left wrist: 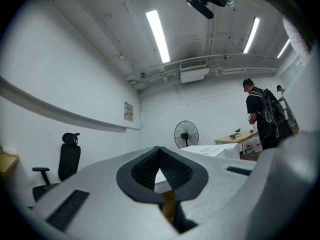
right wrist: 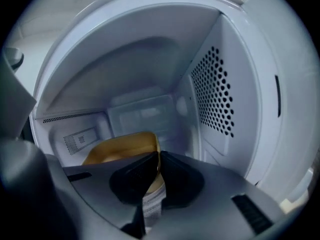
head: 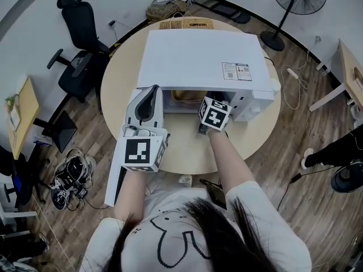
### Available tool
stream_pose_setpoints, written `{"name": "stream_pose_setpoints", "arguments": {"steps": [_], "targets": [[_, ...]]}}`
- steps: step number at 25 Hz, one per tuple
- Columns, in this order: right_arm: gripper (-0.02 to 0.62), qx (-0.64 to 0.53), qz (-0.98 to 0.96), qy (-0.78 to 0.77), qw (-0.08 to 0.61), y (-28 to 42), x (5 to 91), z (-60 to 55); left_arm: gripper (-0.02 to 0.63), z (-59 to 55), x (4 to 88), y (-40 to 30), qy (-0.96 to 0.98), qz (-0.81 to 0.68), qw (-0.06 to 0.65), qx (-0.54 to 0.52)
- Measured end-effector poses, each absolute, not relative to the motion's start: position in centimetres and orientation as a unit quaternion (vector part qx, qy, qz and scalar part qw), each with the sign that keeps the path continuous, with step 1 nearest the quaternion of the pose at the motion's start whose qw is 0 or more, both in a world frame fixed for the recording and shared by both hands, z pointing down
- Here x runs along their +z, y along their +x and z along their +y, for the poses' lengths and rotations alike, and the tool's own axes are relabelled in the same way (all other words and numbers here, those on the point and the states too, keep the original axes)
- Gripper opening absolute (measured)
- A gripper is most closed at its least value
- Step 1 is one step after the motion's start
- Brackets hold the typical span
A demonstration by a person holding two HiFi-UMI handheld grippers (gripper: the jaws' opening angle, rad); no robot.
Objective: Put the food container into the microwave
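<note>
Tan plastic food container [right wrist: 120, 151], low centre of right gripper view, is already inside the white boxy microwave [right wrist: 220, 84]. Right gripper [right wrist: 157, 159] pinches its rim, prob. to set it down level. Left gripper [left wrist: 159, 151] is closed w/ nothing in it, beside the open white door [head: 115, 177].

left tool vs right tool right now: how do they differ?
Left tool has its jaws together on nothing; right tool is shut on the rim of the food container. Left tool sits outside the microwave, tilted up toward the ceiling; right tool reaches into its cavity. Both are closed.
</note>
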State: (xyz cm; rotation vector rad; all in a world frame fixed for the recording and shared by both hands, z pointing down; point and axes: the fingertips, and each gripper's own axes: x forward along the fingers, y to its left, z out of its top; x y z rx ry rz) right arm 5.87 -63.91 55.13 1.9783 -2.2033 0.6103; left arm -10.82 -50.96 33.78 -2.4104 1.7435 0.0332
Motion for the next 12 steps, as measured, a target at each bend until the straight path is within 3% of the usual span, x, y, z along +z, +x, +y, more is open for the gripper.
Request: {"name": "stream_pose_setpoints", "arguments": {"steps": [7,12], "targets": [[0.042,0.171,-0.725,0.662,0.084,5.9,55.3,-64.4,0.006,-51.3,33.9,-10.7,-0.810,0.580,0.083,0.013],[0.097,0.157,-0.739,0.650,0.075,5.0,54.3,-63.6,0.007,-51.1,33.9,-10.3,-0.814,0.574,0.083,0.014]]}}
